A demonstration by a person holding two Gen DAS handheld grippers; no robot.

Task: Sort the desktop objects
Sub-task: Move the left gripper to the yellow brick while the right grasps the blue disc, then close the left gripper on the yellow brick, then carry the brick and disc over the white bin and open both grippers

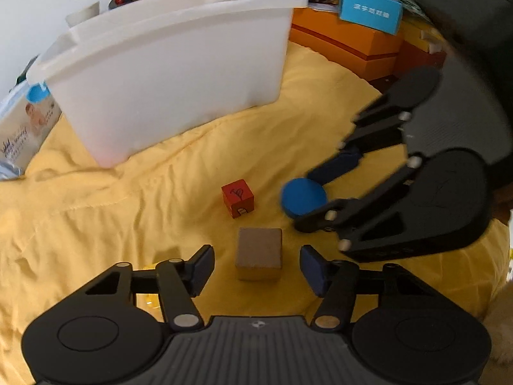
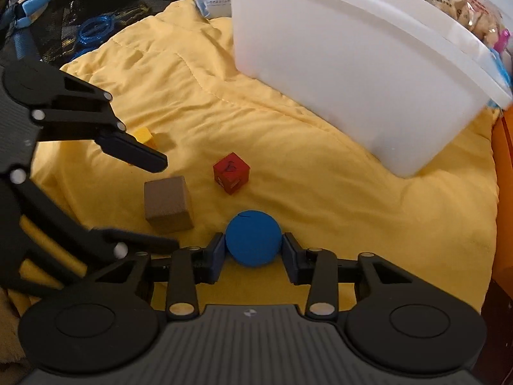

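Note:
A brown wooden cube (image 1: 259,253) sits on the yellow cloth between the open fingers of my left gripper (image 1: 256,268), not touched; it also shows in the right wrist view (image 2: 167,204). My right gripper (image 2: 253,253) is shut on a blue ball (image 2: 253,238), low over the cloth; the ball also shows in the left wrist view (image 1: 303,200), right of the cube. A red cube (image 1: 238,198) with drawn marks lies just beyond the brown cube and shows in the right wrist view (image 2: 231,173) too. A small yellow block (image 2: 143,136) lies behind the left gripper's fingers.
A large white plastic bin (image 1: 179,73) stands at the back of the yellow cloth (image 1: 96,224); it shows in the right wrist view (image 2: 352,64). Orange boxes (image 1: 346,41) and a blue box (image 1: 370,9) lie behind on the right. A wipes pack (image 1: 22,134) lies at left.

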